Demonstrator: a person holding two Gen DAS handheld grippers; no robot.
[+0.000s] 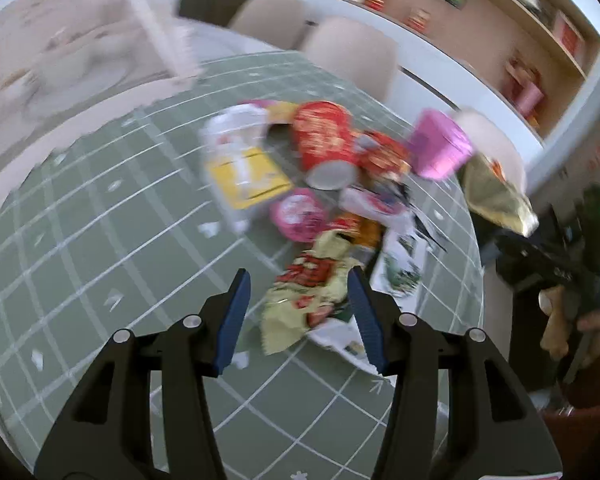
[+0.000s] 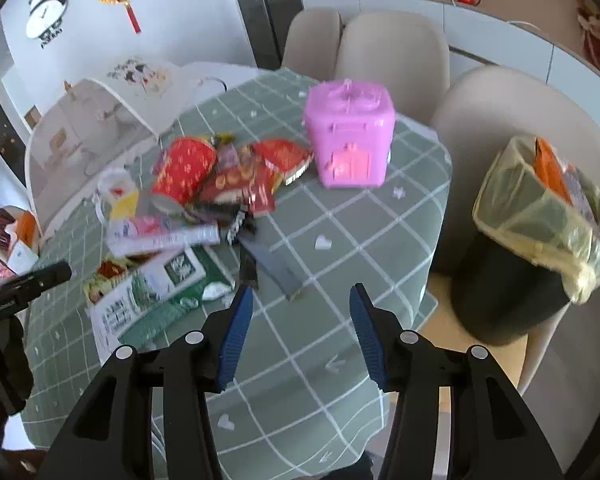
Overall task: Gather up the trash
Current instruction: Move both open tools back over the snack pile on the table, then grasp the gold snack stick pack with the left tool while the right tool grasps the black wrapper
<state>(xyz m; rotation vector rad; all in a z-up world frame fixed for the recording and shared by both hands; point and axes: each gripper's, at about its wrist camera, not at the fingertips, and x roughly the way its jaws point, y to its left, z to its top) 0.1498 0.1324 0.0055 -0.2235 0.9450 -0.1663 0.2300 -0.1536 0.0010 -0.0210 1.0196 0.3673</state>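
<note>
1. Left gripper [image 1: 298, 316]: jaws spread wide, nothing between the pads. It hovers over the near end of the litter heap, with a crumpled yellow-red snack wrapper [image 1: 306, 292] showing in the gap below.
2. Right gripper [image 2: 300, 328]: jaws likewise spread and empty, above bare green checked tablecloth [image 2: 340, 216] near the table's right edge.
3. Trash location: a loose pile mid-table. It includes a red paper cup [image 2: 182, 172] lying on its side, red foil packets [image 2: 240, 184], a green-white carton [image 2: 148, 292] lying flat at the near left, and a dark flat wrapper [image 2: 274, 268] nearest the right gripper.
4. Bin: black trash can [image 2: 504, 288] with a yellowish liner stands off the table to the right, already holding some wrappers.
5. Pink plastic box [image 2: 350, 136] stands upright at the far right of the pile; whether it counts as trash I cannot tell.
6. Handling judgement, wrappers: very light, soft, slick foil. They probably crumple and slip; pinch a raised fold or crimped edge, not a flat face.
7. Handling judgement, cup: light, thin-walled, crushable, liable to roll. Take it by the rim wall with gentle closure.
8. Carton: stiff but flat to the cloth; an overhanging edge seems the best hold.
9. Left view is motion-blurred; fine detail is uncertain.
</note>
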